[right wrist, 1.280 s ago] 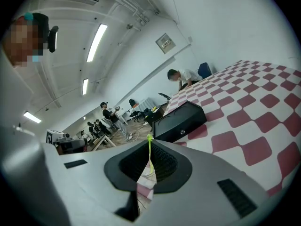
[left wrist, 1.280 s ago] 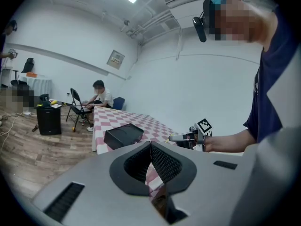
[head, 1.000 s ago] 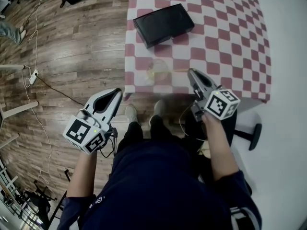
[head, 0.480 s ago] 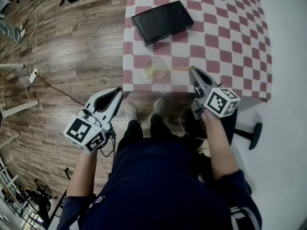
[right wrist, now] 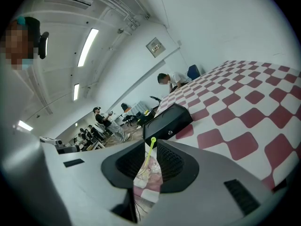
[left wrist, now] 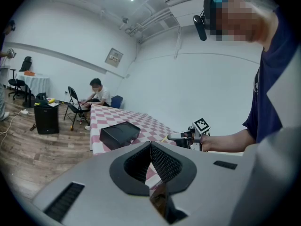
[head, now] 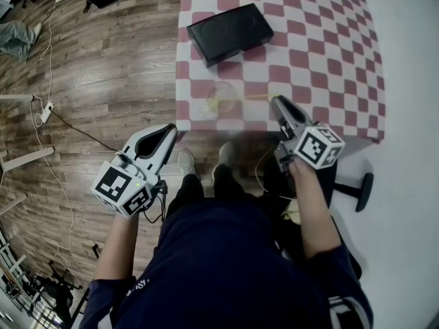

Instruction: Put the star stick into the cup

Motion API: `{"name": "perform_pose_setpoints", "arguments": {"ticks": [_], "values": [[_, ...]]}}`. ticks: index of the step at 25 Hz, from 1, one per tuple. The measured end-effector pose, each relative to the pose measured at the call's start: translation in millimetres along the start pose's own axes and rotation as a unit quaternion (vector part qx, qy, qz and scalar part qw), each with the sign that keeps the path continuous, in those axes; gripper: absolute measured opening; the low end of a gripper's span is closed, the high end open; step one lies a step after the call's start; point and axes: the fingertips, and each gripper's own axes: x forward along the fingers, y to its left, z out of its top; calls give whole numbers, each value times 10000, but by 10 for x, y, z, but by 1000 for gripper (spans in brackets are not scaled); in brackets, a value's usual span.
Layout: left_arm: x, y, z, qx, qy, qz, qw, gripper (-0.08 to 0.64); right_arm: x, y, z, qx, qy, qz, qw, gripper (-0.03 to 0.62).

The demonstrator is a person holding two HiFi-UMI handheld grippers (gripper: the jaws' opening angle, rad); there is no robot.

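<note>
right gripper: jaws pinched narrow on the star stick
star stick: thin yellow-green plastic, light, probably a bit bendy (hold it gently, low on the shaft)
cup: clear, thin-walled, just ahead of the right gripper's tips, easy to tip
left gripper: jaws together, empty, well back from the cup

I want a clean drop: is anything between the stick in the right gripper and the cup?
Nothing visible. The right gripper holds the stick, aimed straight at the cup; the black box lies farther back, off that line.
</note>
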Motion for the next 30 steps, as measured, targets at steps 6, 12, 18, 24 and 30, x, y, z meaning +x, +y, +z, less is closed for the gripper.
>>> {"name": "perform_pose_setpoints", "arguments": {"ticks": [6, 12, 18, 24, 30], "values": [[-78, -13, 42, 77, -38, -94, 9999, 32, -177, 37, 82, 78, -353, -196, 9992, 77], [-146, -30, 89, 162, -70, -240, 9996, 32, -337, 168, 90, -104, -500, -346, 9981, 77], [-176, -73, 146, 308, -108, -435, 9985, 32, -379, 520, -5, -450, -420, -170, 9980, 51], [-215, -122, 204, 407, -176, -580, 9973, 32, -366, 851, -78, -858, -318, 8, 9958, 29], [-304, -150, 216, 444, -215, -639, 9967, 32, -356, 1158, -148, -1223, -208, 136, 9922, 20]]}}
